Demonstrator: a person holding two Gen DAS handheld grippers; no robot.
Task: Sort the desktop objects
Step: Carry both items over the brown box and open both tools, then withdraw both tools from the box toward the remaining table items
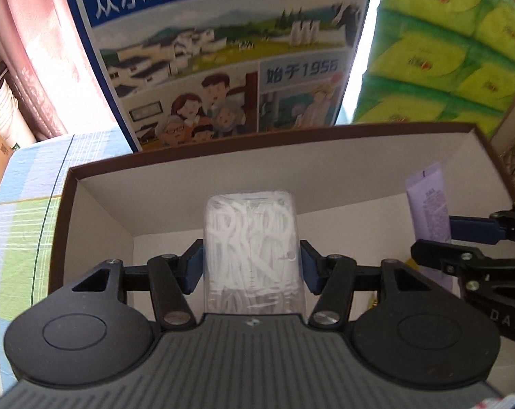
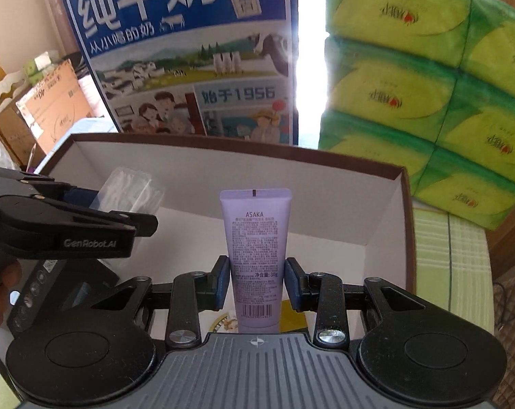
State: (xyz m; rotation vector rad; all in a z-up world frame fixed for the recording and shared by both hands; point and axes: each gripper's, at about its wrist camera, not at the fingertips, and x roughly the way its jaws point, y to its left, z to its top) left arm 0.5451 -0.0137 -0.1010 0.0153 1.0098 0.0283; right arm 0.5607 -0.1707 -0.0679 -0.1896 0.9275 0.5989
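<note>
Left wrist view: left gripper (image 1: 250, 266) clamps clear floss-pick box (image 1: 250, 238) btwn pads, over brown box (image 1: 223, 156); right gripper (image 2: 256, 286) squeezes purple tube (image 2: 254, 248), probably firmly.

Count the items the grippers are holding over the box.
2. A clear pack of white floss picks sits in the left gripper; a purple ASAKA tube sits in the right gripper, both above the open box.
</note>
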